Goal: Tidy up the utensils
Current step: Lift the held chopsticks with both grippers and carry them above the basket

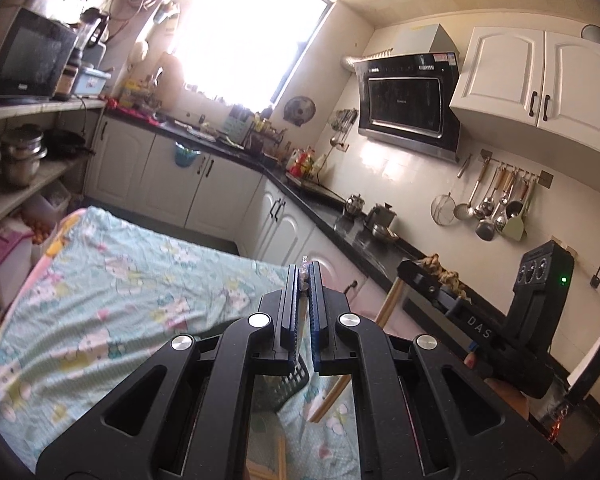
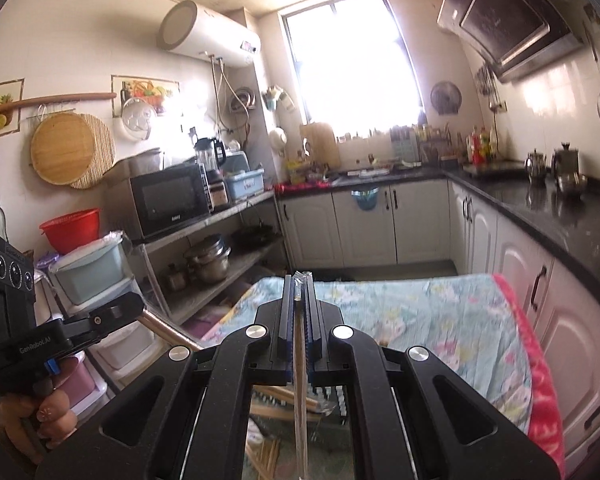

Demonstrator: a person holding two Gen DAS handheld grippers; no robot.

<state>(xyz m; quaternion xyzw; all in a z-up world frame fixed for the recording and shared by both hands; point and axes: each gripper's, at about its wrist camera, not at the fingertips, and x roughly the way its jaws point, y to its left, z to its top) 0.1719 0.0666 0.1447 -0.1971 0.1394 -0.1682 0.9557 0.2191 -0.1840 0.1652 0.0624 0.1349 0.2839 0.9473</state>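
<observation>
Both grippers are up above the cloth-covered table [image 1: 120, 280], each pinching a utensil, so this looks like the carry part of the sorting, not a pick or a drop.

The right gripper [image 2: 299, 284] has its jaws squeezed nearly together on a long thin stick in a clear sleeve [image 2: 300, 380]. I'd guess it's a wrapped chopstick. It runs lengthwise between the pads with its top poking just past the tips and the rest hanging toward the table. Gripping it along its length makes sense to me, since a skinny stick pinched crosswise would probably swivel.

The left gripper [image 1: 305, 276] is clamped just as tight. From its own camera I only see a crinkly bit of clear wrap at the tips, but the other camera shows a pale stick [image 2: 168, 332] slanting out of its jaws over the table's left edge. Can't tell whether that's one stick or a pair.

A black slotted basket [image 2: 332, 396] sits on the table right below the grippers, with loose wooden chopsticks [image 2: 266, 454] lying next to it at the near edge. My guess is the basket is where everything is meant to go.
</observation>
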